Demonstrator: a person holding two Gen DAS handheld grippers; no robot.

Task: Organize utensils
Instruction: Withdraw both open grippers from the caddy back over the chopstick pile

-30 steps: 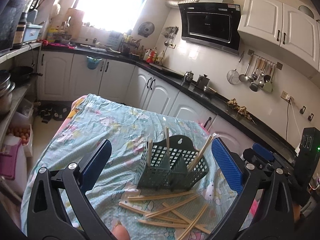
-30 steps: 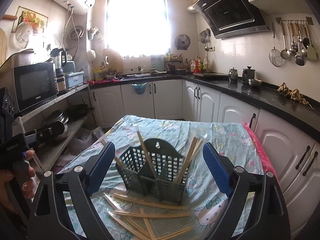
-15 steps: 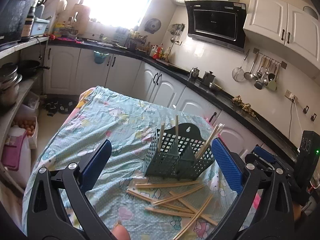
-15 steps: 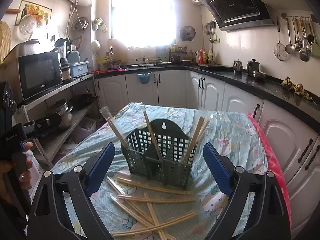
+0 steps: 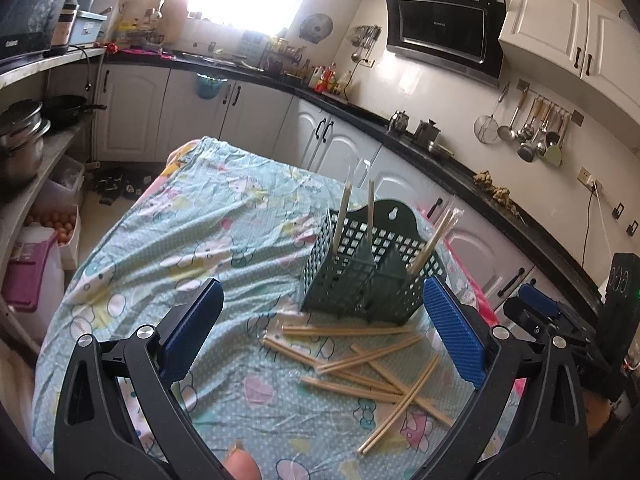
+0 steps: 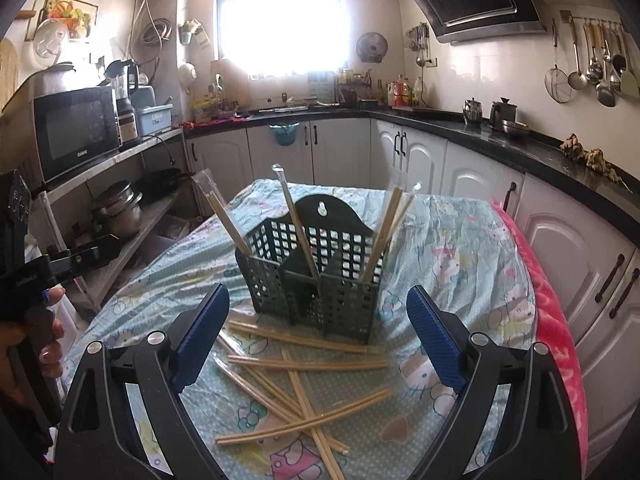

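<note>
A dark green perforated utensil basket (image 5: 372, 272) (image 6: 316, 280) stands on the table with wrapped wooden chopsticks (image 6: 300, 232) leaning upright in its compartments. Several loose chopsticks (image 5: 376, 364) (image 6: 296, 380) lie crossed on the cloth in front of it. My left gripper (image 5: 320, 336) is open and empty, above the cloth before the pile. My right gripper (image 6: 316, 336) is open and empty, just in front of the basket, over the pile. The left gripper's handle (image 6: 60, 264) shows at the left of the right wrist view; the right gripper (image 5: 552, 320) shows at the right of the left wrist view.
The table wears a light blue cartoon-print cloth (image 5: 192, 240) (image 6: 452, 248) with a pink edge (image 6: 552, 312) on the right. White cabinets and a black counter (image 6: 500, 140) run behind. Shelves with pots (image 5: 20, 136) and a microwave (image 6: 76, 128) stand at left.
Both grippers have moved lower and closer to the basket and the loose chopsticks. Both stay open and empty. The basket and chopsticks have not moved.
</note>
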